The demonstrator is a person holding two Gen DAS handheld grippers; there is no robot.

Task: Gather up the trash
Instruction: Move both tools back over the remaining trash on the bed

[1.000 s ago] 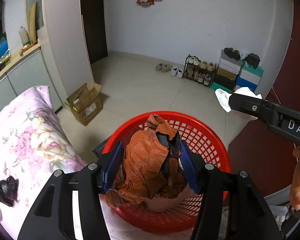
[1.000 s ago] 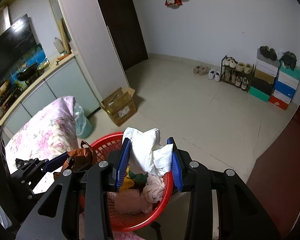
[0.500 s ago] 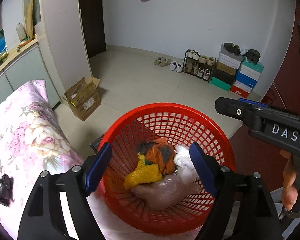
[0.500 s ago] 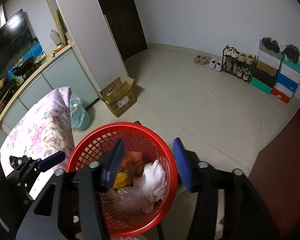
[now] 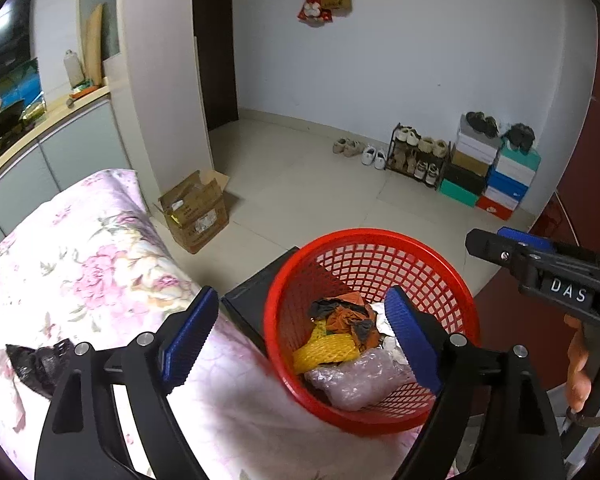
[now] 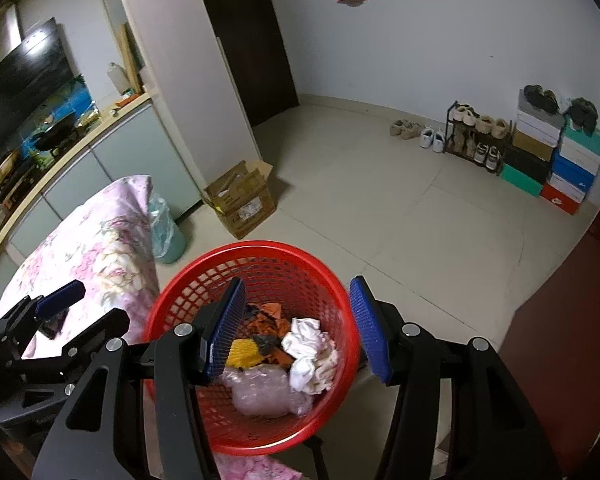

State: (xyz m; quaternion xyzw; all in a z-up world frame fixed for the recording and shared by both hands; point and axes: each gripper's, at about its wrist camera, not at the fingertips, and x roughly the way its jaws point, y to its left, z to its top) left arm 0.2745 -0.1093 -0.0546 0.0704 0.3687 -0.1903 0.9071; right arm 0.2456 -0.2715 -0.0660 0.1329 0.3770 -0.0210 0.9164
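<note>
Pale floor tiles (image 5: 300, 184) run back to a white wall, with a cardboard box (image 5: 196, 216) by the partition and stacked shoe boxes (image 5: 496, 172) in the far corner. Nearer, a red mesh basket (image 6: 260, 256) stands at the edge of a pink flowered cover (image 5: 80, 256). It holds the gathered trash: a crumpled orange-and-black bag (image 6: 274, 320), a yellow foam net (image 5: 324, 354), a wad of white paper (image 6: 306, 334) and clear bubble wrap (image 5: 356, 376) at the bottom. The left gripper (image 5: 300, 338) has just been opening — its blue pads stand wide, one over the cover and one over the basket, gripping nothing. The right gripper (image 6: 296, 330) hangs over the basket, jaws parted and empty. A black crumpled bag (image 5: 32, 364) lies on the cover, well apart from the basket.
</note>
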